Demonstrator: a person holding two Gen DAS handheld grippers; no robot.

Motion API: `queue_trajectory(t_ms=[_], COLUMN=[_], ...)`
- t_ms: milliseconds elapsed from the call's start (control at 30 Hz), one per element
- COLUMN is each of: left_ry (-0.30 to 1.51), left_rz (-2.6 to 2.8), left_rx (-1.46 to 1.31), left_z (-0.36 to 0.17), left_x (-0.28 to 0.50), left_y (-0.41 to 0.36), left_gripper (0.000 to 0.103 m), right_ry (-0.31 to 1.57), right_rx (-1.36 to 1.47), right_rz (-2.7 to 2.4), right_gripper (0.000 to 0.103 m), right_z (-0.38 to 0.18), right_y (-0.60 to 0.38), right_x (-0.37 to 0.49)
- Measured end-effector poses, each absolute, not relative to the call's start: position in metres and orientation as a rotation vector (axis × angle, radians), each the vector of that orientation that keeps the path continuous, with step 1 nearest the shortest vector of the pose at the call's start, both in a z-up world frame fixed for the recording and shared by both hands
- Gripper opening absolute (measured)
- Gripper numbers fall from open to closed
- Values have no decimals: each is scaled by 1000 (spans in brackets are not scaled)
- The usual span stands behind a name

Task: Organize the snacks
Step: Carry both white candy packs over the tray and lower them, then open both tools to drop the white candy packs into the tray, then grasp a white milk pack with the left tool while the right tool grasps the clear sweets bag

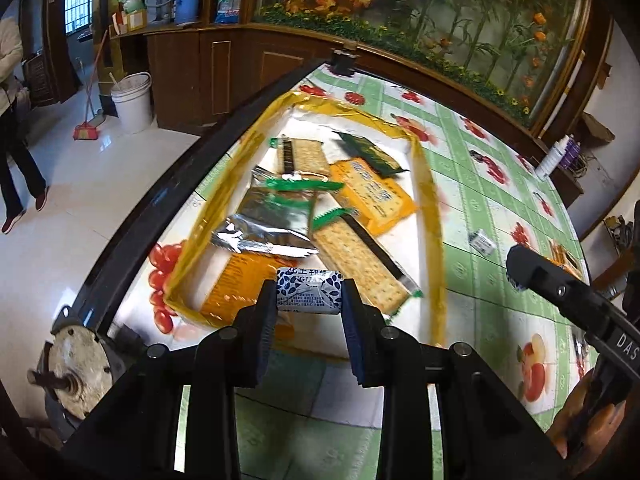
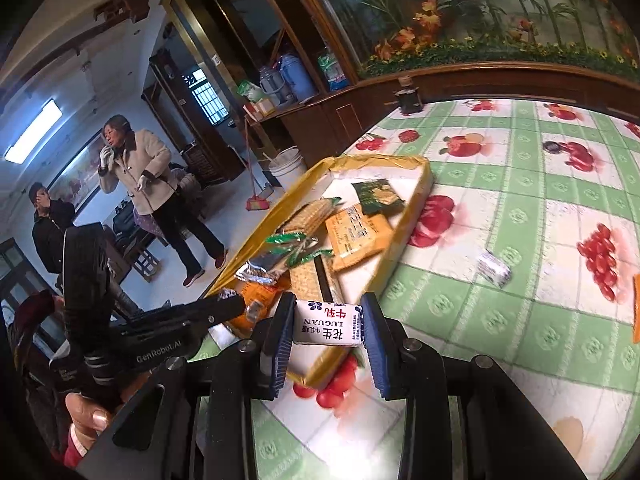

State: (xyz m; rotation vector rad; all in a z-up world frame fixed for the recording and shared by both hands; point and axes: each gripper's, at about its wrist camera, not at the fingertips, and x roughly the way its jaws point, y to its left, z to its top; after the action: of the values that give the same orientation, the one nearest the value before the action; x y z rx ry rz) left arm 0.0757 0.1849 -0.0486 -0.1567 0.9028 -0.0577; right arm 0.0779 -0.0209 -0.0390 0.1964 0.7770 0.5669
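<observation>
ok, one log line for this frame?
left gripper: shut on candy | right gripper: shut on candy | tray: snacks inside

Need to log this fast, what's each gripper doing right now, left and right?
Left gripper: closed on a small blue-and-white wrapped candy.
Right gripper: closed on a white wrapped candy with red print.

Cracker packets (image 1: pixel 356 256) lie in the tray (image 1: pixel 426 184) on the counter (image 1: pixel 500 216); a small candy (image 1: pixel 483 241) lies on the counter to its right

A fruit-print tablecloth (image 2: pixel 500 208) bears a yellow-rimmed tray (image 2: pixel 404 216) and a loose candy (image 2: pixel 495 268).
</observation>
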Motion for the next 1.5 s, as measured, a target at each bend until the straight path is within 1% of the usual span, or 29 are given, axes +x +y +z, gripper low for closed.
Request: queue_trajectory(t_ms=[133,300,400,433,467,500,533,567,600,633,767,900,1267,1367,1500], left_ry=[924,949,964,972,978,979,977,974,974,976,957,944,906,904,888], left_rz=[-70,-55,-44,-34,-29,-27,-26,-31,-34,-33,-22,-29,-77,-97,-119], left_rx=[-117,-80,-69,-73,-80,-90,-99,-106,-110,-111,-105,-113,-80,-61,-42], left_z=[-49,-60,-67,-70,-71,-71,-71,-71,-70,-70,-66,-59,-36,-32,-26], left_x=[96,109,112,113,114,114,113,113,112,111,105,98,73,67,59], left_y=[180,176,178,180,182,184,186,187,187,187,182,175,142,131,118], left_gripper=[29,29,30,37,49,54,58,58,58,59,59,59,59,59,59], right_ry=[794,855,883,891,902,910,908,902,894,887,849,831,779,739,653], right_rx=[156,91,66,56,54,61,69,76,88,107,187,248,405,451,525], right_rz=[587,586,582,575,572,574,575,572,566,565,548,514,451,424,375], right_gripper=[33,34,36,37,37,40,47,51,57,59,60,66,69,70,73], right_z=[-43,-67,-79,-83,-86,-89,-90,-89,-87,-84,-72,-65,-57,-52,-42], right_y=[8,41,51,53,54,52,51,48,44,39,10,-21,-93,-117,-156], right_x=[110,148,159,161,163,164,164,163,162,160,149,133,88,72,47])
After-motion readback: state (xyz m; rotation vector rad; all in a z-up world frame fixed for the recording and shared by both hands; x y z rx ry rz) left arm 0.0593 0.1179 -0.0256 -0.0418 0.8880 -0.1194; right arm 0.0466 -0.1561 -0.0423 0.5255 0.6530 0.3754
